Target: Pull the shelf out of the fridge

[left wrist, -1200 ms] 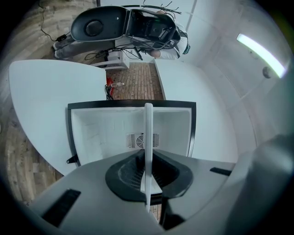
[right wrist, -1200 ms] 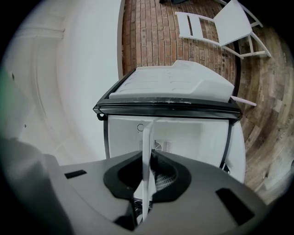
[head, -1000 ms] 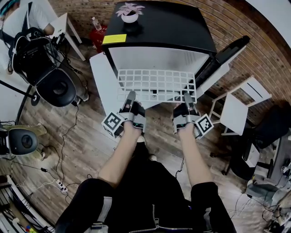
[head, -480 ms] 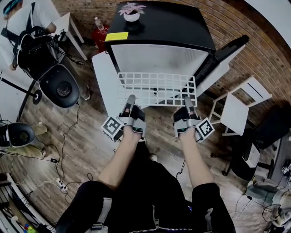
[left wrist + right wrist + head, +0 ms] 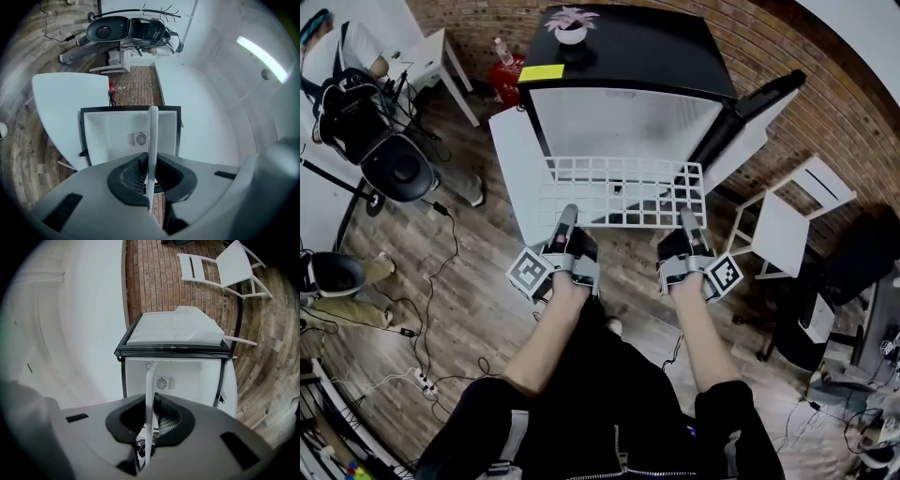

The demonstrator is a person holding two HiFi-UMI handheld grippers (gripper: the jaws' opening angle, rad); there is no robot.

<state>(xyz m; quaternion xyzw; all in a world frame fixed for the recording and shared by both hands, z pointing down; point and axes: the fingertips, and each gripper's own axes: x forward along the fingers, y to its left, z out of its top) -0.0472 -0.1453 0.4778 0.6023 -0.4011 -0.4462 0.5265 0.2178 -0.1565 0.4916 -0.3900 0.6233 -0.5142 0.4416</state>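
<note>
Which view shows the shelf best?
Head view: the shelf shows as a whole white grid at the fridge, left gripper and right gripper clamped on its front edge. Both gripper views show only a thin edge-on strip between jaws.

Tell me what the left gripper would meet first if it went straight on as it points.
The left gripper, shut on the shelf, points into the open fridge; its back wall probably comes first, though depth is unclear.

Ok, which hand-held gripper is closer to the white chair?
Right. The right hand-held gripper clamps the shelf's front edge at the end toward the white chair; the left hand-held gripper clamps the opposite end, farther away.
</note>
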